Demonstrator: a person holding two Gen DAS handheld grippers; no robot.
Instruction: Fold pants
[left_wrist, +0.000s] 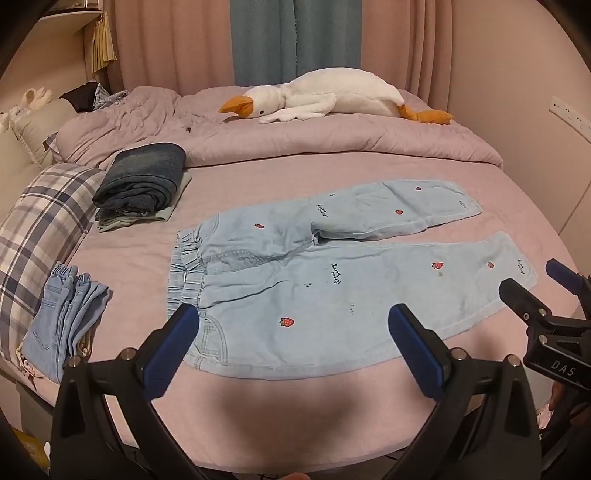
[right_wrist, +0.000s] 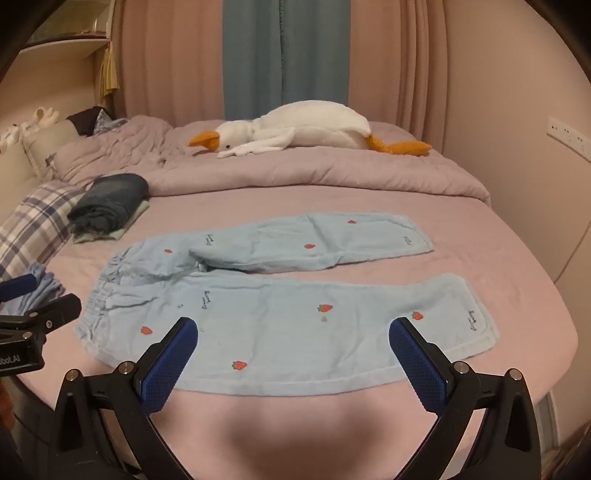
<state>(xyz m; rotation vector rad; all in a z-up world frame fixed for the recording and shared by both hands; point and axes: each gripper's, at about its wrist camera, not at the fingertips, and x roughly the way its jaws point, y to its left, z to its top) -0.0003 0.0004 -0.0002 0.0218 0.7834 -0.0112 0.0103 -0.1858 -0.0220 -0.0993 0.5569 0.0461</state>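
1. Counting: one pair of pants (left_wrist: 332, 280) spread out, one folded dark jeans bundle (left_wrist: 142, 181) on a thin green garment (left_wrist: 162, 214), one light denim pile (left_wrist: 64, 317), one plaid pillow (left_wrist: 44, 229), one plush goose (left_wrist: 321, 96), two grippers.
2. Pants lie flat on the pink bed sheet (left_wrist: 295, 398), near its front edge. Soft light-blue fabric, gathered elastic waistband, small red strawberry patches, dark script embroidery.
3. Long axis runs left-right: waistband to the left, both leg hems to the right. Legs lie apart in a narrow V, far leg angled away, near leg parallel to the bed edge.
4. Left gripper (left_wrist: 293, 325): blue ribbed pads spread wide, nothing between them, hovering over the waist end of the near leg.
5. Right gripper (right_wrist: 293, 338): fingers also wide apart, empty, above the near leg toward the hem.
6. Quilted mauve duvet (left_wrist: 332, 140) bunched behind; goose lies on it.
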